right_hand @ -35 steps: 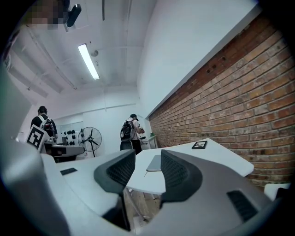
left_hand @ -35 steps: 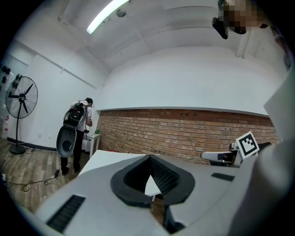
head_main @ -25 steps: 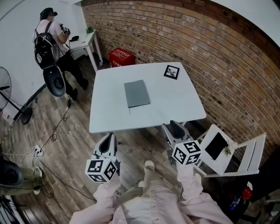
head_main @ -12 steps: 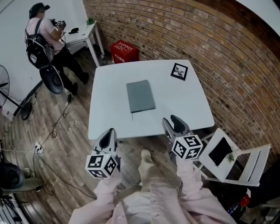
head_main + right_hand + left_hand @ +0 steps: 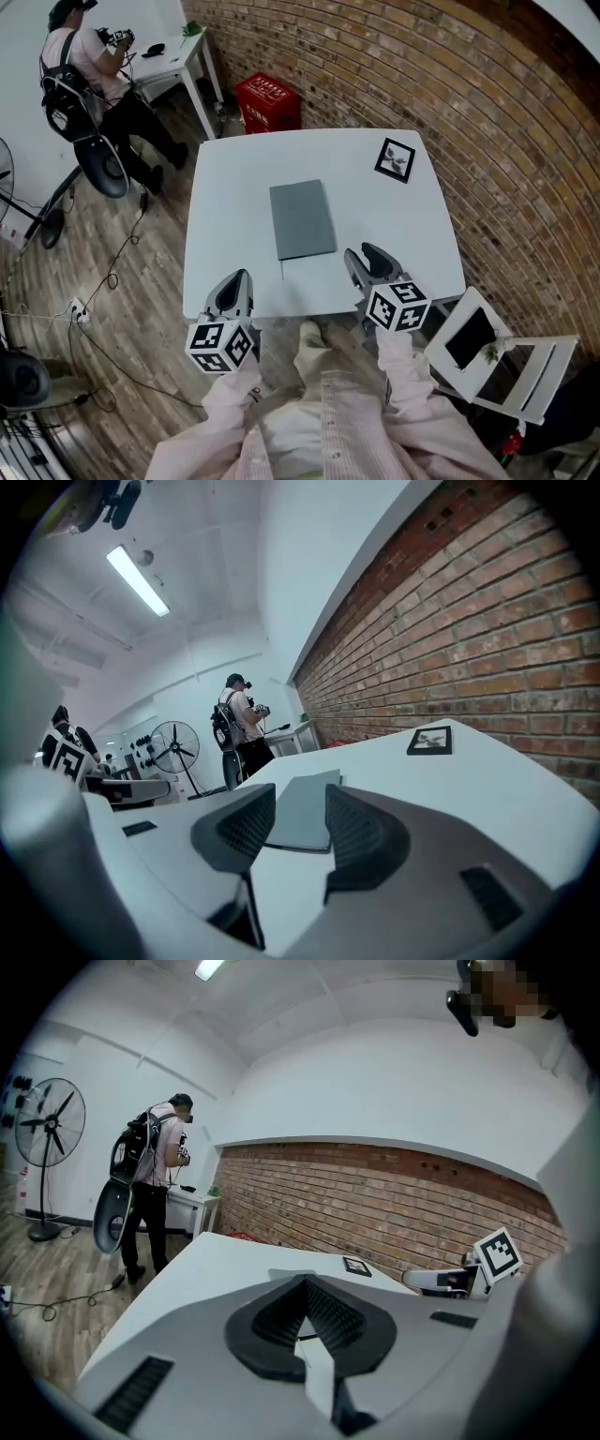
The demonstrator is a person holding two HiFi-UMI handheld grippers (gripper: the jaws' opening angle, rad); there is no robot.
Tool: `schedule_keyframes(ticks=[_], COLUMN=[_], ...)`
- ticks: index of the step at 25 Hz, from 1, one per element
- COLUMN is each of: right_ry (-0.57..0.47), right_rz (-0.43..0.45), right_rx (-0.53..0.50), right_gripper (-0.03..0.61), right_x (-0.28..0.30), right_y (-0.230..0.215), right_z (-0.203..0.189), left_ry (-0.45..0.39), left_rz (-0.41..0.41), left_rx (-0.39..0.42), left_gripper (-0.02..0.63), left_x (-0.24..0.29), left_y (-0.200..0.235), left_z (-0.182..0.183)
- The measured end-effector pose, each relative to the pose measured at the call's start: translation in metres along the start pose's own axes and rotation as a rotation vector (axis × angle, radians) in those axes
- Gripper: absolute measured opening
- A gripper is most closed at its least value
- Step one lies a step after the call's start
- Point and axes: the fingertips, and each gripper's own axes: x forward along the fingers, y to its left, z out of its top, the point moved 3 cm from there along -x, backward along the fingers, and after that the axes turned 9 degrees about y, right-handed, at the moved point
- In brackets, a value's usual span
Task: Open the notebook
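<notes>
Both grippers have come forward to the near edge of the white table [image 5: 234, 169], closer to the notebook [image 5: 302, 219] than a second ago. It lies shut and flat at the table's middle, touched by neither gripper. Pink-sleeved forearms reach ahead side by side. The left gripper [image 5: 232, 289] hangs at the near left edge, its jaws pressed together on nothing. The right gripper [image 5: 367, 258] sits just near and right of the notebook, its jaws parted and empty, aimed at the cover. A marker card [image 5: 395, 159] rests at the far right corner.
</notes>
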Motion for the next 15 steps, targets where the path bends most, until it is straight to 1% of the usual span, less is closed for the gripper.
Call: schedule_keyframes(ticks=[4,9,13,15], right_ry=[0.041,0.098,0.205,0.25], right_rz=[0.011,-0.003,0.013,0.007], right_rx=[0.024,0.052,0.067,0.085], right_gripper=[0.156,0.156,0.156,0.156], right_x=[0.021,0.041,0.064,0.073], right_y=[-0.011,-0.024,-0.031,-0.036], right_z=[0.002,-0.002,-0.014,-0.02], left_ry=[0.026,0.071,0.106,0.125], left_rz=[-0.007,-0.01,-0.004,-0.002], left_rx=[-0.021,-0.044,-0.074,-0.098], left_gripper=[-0.008,-0.008,-0.008,-0.008], left_x=[0.026,0.054,0.074,0.083], left_y=[0.004,0.009,0.014,0.014], left_z=[0.002,-0.002,-0.01,-0.016])
